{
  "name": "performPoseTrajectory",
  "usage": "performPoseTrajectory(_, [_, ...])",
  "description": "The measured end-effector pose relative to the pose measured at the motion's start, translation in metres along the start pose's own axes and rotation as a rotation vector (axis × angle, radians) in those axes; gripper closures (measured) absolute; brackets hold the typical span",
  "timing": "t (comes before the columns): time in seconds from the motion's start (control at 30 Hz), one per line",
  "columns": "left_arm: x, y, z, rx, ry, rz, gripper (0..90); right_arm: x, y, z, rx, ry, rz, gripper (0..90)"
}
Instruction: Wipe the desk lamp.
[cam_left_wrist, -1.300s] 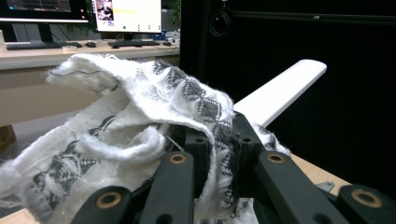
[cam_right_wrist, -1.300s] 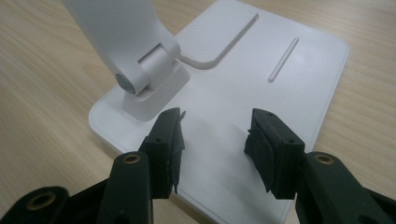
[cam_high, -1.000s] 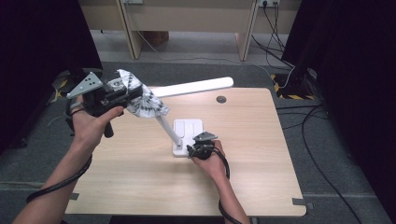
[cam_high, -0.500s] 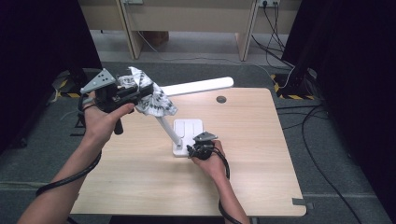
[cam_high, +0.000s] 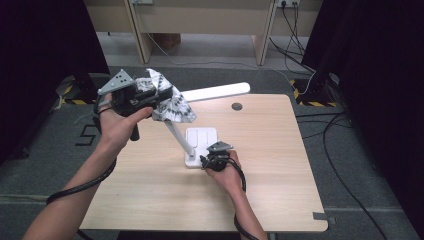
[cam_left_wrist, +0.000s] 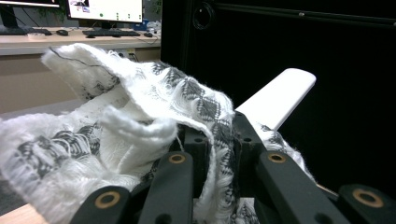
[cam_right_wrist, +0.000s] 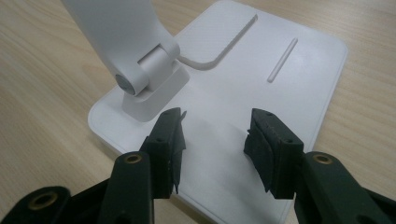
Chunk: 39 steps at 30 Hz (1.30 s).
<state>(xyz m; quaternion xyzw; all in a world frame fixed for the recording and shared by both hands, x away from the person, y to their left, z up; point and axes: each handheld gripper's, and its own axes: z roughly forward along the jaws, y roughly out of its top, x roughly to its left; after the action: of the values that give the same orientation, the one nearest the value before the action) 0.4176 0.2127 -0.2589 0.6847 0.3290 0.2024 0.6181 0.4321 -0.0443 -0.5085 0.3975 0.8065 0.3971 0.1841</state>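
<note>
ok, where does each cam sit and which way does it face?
High view: above the person's side, looking forward and down on the table; both forearms enter from below.
Left gripper view: on the left gripper, along jaws shut on the cloth, toward the lamp head.
Right gripper view: on the right gripper, open jaws over the lamp base.
Shared: the lamp.

I see lots of bare room on the light wooden desk (cam_high: 280, 190), mostly on its right side and along the near edge. In the middle stands the white desk lamp (cam_high: 200, 145). Its thin arm leans up to the left and its long flat head (cam_high: 217, 92) reaches over the far edge, so I cannot pass straight through there. A small dark round hole cover (cam_high: 237, 106) lies flat near the far edge.
</note>
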Motion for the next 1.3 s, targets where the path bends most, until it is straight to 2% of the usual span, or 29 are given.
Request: performPoseTrajectory(1.3, [-0.017,0.009,0.028,0.02,0.007,0.047,79.7,0.0,-0.002,0.0,-0.012,0.001,-0.003,55.3])
